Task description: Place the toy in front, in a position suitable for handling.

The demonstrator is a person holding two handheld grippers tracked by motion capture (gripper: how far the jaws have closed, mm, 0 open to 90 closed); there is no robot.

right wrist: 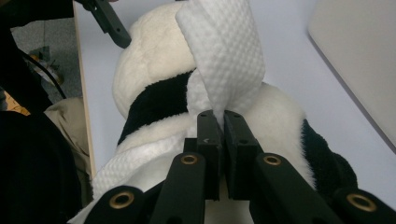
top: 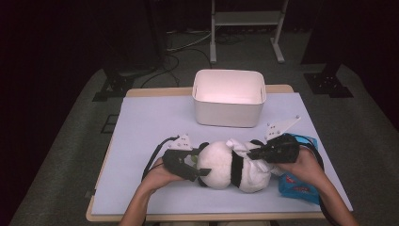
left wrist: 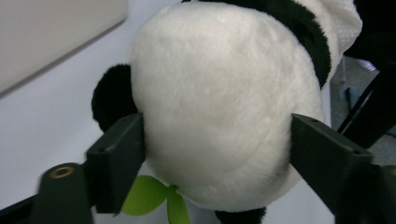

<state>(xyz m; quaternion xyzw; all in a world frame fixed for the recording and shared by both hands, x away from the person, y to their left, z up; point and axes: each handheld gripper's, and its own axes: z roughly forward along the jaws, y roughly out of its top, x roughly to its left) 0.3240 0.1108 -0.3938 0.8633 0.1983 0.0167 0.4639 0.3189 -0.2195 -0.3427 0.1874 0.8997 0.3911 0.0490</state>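
White cloth (right wrist: 224,51) is pinched in the closed right gripper (right wrist: 219,122); the left gripper (left wrist: 217,140) jaws straddle the panda (top: 226,165) head, wide open.

A: What sort of place is this?

B: A lab or recording studio, I'd say. A pale lavender-topped wooden bench (top: 155,122) stands alone on grey carpet (top: 75,141) under dark surroundings.

A: Anything else?

B: Black cables (top: 183,47) trail over the floor, beside black metal stand feet (top: 110,87) and a white metal frame (top: 247,21).
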